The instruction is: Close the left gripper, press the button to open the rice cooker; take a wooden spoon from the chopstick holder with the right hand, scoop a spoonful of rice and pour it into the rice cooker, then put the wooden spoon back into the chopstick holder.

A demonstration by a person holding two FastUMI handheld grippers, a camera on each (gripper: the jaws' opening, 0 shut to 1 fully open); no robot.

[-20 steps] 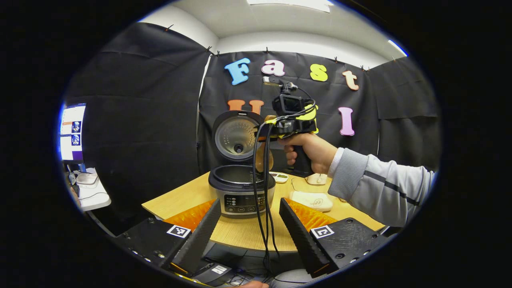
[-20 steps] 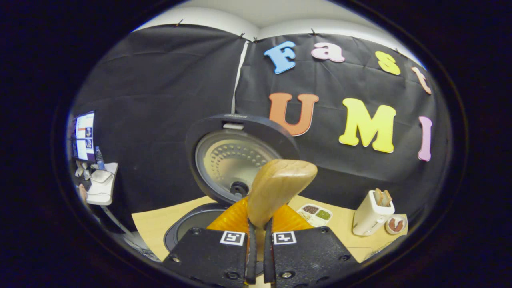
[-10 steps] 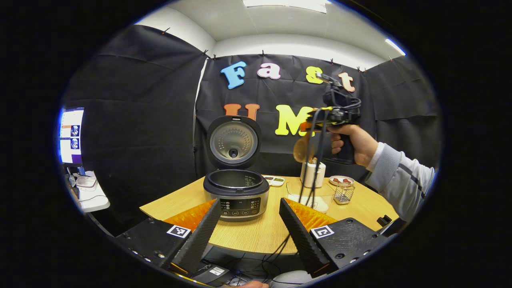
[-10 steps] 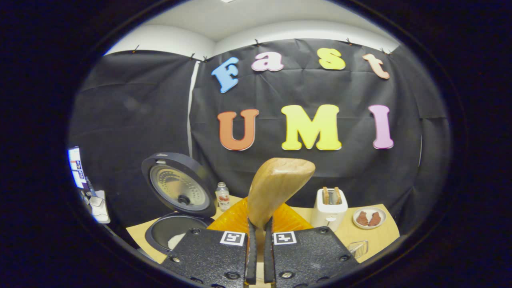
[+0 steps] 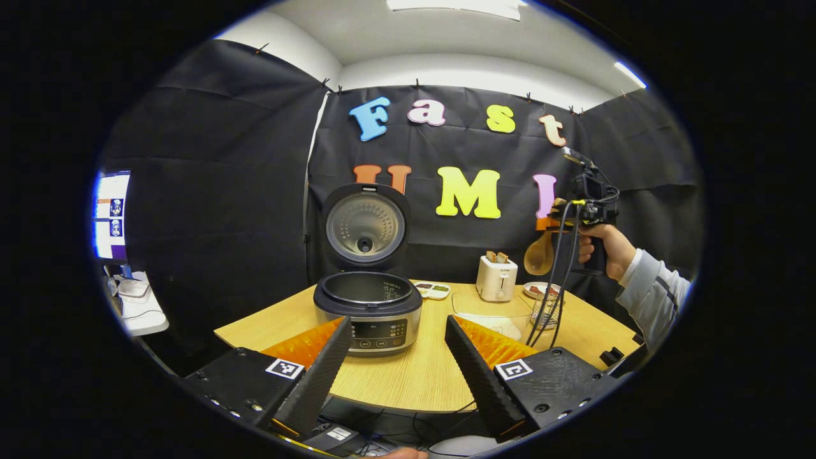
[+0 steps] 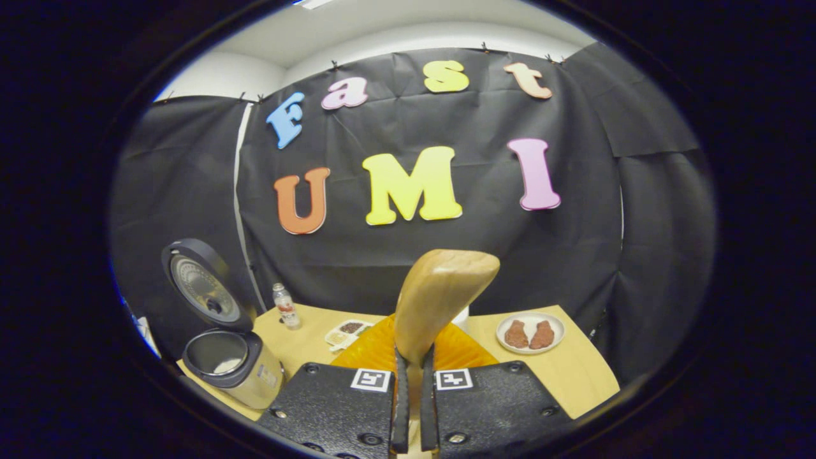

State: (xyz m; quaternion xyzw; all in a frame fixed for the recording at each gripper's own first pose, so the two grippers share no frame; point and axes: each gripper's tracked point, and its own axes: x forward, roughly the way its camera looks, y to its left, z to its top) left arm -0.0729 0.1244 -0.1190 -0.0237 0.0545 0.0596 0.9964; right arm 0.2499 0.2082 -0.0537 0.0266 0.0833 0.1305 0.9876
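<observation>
Right gripper (image 6: 412, 408) clamps the smooth wooden spoon (image 6: 440, 299), bowl pointing up, right of the open-lidded round rice cooker (image 5: 368, 306); left gripper (image 5: 398, 357) gapes wide.

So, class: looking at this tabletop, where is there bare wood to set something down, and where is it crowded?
Free: the near strip of the table in front of the rice cooker, and the left corner beside it. In the right gripper view, the right edge past the plate is bare too. Crowded: the back right, where the toaster, divided dish and plate cluster.
</observation>
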